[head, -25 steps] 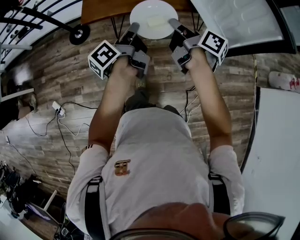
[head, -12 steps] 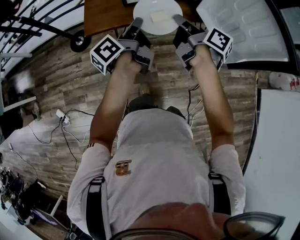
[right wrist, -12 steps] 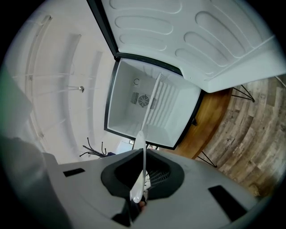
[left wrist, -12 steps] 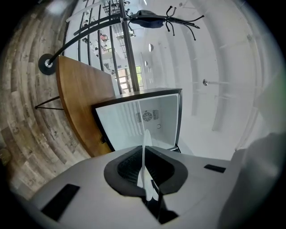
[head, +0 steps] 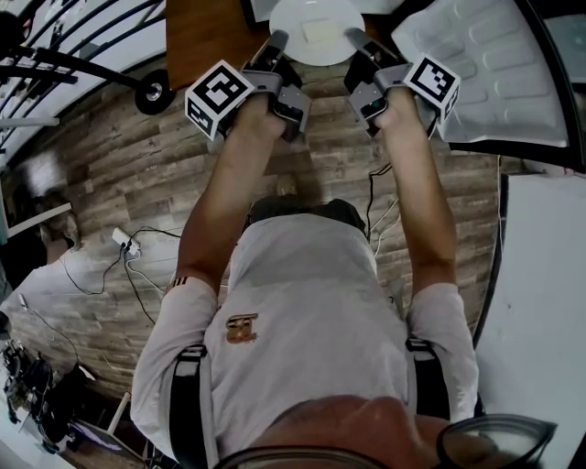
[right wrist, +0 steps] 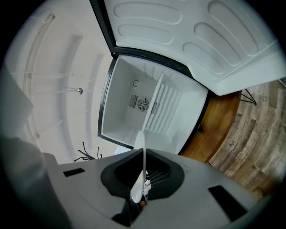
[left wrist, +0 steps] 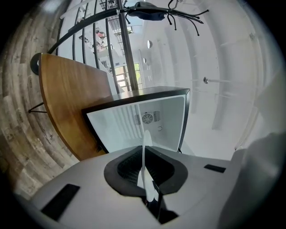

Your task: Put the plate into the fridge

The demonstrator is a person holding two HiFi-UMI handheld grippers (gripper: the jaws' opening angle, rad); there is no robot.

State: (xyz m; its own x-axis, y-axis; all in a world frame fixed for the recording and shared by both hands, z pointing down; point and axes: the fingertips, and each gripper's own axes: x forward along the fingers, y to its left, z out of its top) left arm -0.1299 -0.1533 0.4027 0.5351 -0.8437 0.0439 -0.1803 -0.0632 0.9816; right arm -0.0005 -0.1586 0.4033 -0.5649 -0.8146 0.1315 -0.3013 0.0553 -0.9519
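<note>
Head view, looking down over the person's arms: the round white plate is up in the air between both tools, level, with a pale rectangular piece lying on it. Left gripper is clamped on the plate's left rim, right gripper on its right rim. In each gripper view the thin white edge runs straight through dark jaws closed onto it. The plate hovers over the edge of the brown wooden tabletop, above the wood-plank floor. Just ahead stands the small black-framed fridge with a white interior, open. Its white moulded door is swung wide to the right. The plate is in front of that opening, not inside. A round fan grille shows on the back wall.
</note>
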